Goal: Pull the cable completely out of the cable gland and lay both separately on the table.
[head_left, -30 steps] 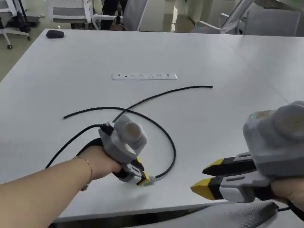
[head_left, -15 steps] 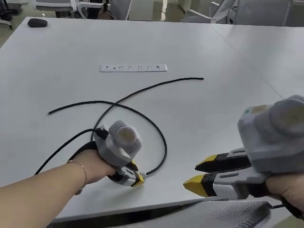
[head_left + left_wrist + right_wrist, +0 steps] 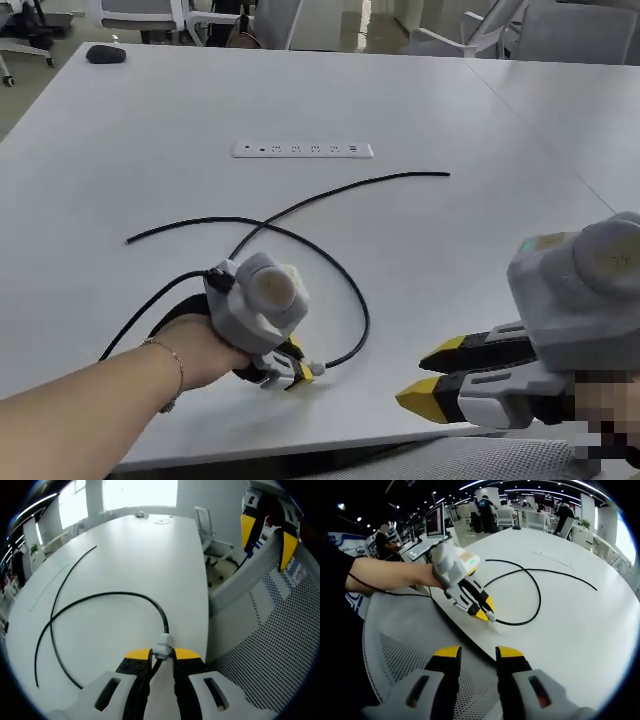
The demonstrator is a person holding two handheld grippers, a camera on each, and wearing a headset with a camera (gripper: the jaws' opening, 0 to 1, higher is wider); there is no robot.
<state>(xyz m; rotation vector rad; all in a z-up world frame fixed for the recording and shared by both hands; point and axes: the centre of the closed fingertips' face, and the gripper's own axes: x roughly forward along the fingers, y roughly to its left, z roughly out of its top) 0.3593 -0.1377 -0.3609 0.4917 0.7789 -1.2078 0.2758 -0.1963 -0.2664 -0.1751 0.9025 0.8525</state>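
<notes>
Layout on a broad white bench point(image 3: 470, 110), head view. At lower centre the left tongs point(image 3: 300, 372), grey-bodied with yellow tips, sit low on the bench with the jaws drawn narrow, clamping a small pale plastic cable gland point(image 3: 317, 370). A thin black cable point(image 3: 352, 290) is seated in the cable gland and sweeps from it in a wide loop toward mid-frame, where two strands cross. One end lies at centre left, the other right of centre, higher up. In the left gripper view the cable gland sits between the two yellow tips at lower centre, and the black cable rises from it and curves left. At lower right of the head view the right tongs point(image 3: 430, 378) hover by the near bench edge, jaws parted by a modest gap and holding nothing, well apart from the left tongs. A flat white power strip point(image 3: 302, 150) lies beyond the loop. A grey mesh chair back point(image 3: 395, 655) shows at lower left of the right gripper view.
</notes>
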